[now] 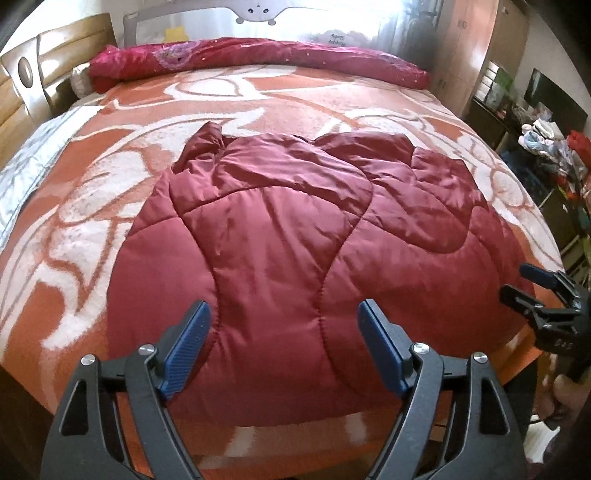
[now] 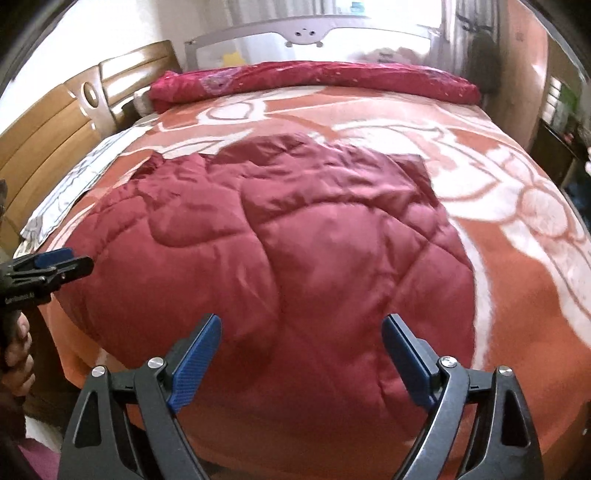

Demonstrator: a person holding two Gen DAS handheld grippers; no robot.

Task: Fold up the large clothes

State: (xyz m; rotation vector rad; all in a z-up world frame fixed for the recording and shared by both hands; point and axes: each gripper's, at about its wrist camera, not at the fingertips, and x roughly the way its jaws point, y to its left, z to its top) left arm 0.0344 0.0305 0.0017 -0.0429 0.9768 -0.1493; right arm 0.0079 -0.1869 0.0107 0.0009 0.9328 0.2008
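Note:
A dark red quilted padded coat lies spread flat on the bed, its hem at the near edge and its collar and sleeves toward the far side. My left gripper hovers above the hem end, jaws wide apart, nothing between the blue pads. In the right wrist view the same coat fills the middle. My right gripper hangs open over its near right part, holding nothing. Each gripper shows in the other's view: the right gripper at the coat's right edge, the left gripper at its left edge.
An orange and white patterned blanket covers the bed. A rolled crimson quilt lies along the far side under a grey bed rail. A wooden headboard stands at left. Cluttered shelves stand at right.

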